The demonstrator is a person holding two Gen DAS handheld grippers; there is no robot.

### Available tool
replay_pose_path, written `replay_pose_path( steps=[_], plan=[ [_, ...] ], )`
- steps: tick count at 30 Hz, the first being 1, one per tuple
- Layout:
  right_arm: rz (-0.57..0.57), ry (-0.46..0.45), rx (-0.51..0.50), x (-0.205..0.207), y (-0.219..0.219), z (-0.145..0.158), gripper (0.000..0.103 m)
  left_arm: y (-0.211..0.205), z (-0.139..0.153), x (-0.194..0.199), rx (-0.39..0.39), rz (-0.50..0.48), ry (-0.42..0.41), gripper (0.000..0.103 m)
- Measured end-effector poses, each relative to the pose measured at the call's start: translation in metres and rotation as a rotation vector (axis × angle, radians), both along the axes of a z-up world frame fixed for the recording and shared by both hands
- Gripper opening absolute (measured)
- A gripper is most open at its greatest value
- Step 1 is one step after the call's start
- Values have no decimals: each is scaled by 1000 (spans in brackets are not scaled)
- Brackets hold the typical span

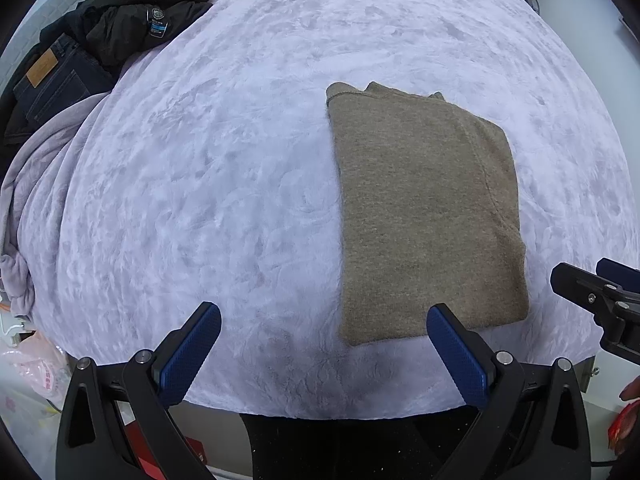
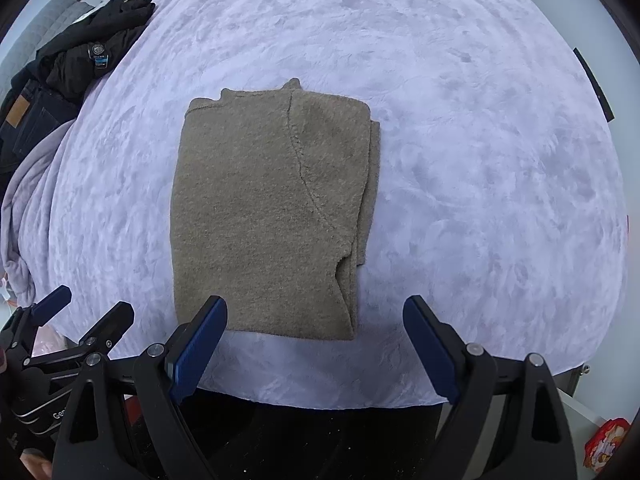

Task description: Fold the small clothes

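A brown knitted sweater (image 1: 424, 208) (image 2: 268, 216) lies folded into a neat rectangle on the lilac plush bedspread (image 1: 224, 168) (image 2: 480, 168). My left gripper (image 1: 324, 320) hovers open above the bed's near edge, its right blue pad over the sweater's near left corner, nothing held. My right gripper (image 2: 316, 312) is open too, above the sweater's near edge, its left pad over the fabric. Each gripper shows in the other's view: the right gripper (image 1: 592, 288) at the right edge, the left gripper (image 2: 96, 308) at the lower left.
A pile of black clothes (image 1: 136, 20) (image 2: 92, 44) and dark jeans (image 1: 52, 84) (image 2: 24, 120) sits at the far left of the bed beside a bunched lilac blanket (image 1: 36, 184). A pink plastic bag (image 1: 40, 372) and a red snack packet (image 2: 604, 444) lie beside the bed.
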State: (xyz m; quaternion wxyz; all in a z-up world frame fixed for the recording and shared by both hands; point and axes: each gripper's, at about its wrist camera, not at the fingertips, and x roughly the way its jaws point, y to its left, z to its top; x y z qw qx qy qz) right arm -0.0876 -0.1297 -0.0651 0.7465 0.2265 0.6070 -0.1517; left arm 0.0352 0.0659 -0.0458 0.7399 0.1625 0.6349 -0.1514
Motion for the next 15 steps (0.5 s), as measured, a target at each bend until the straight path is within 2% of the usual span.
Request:
replay_pose_path(
  steps=[15],
  plan=[
    [-5,5,-2,1,1,0,91,1,1,1,-2,2,-2,103]
  ],
)
